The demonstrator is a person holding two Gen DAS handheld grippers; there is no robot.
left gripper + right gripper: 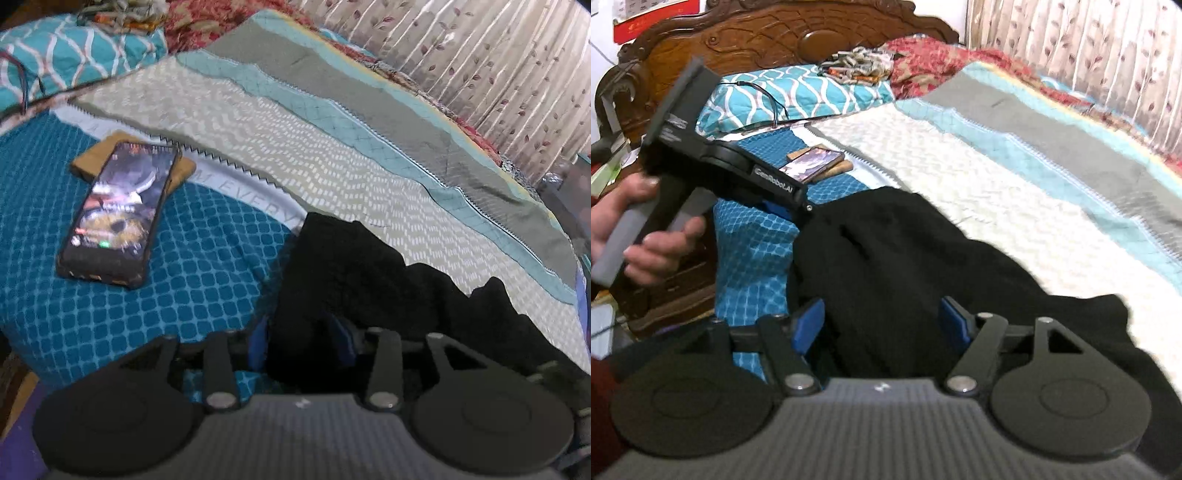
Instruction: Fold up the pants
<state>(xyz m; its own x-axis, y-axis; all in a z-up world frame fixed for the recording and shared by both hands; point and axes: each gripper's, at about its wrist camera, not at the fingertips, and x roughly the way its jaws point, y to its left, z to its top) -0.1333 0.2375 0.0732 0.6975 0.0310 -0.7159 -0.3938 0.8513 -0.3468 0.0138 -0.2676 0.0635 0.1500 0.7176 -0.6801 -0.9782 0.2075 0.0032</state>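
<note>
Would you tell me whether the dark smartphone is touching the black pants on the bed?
Apart: in the left wrist view, bare blue checked bedspread separates the smartphone from the black pants.

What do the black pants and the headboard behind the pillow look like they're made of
Black pants: probably a soft knit or fleece; matte, light-absorbing, slumping in thick rounded folds. Headboard: looks like carved wood with a glossy brown varnish; raised scrollwork and highlights show on its surface.

Black pants (897, 258); teal checked bedspread (155, 295); blue-white wavy pillow (798, 92).
</note>
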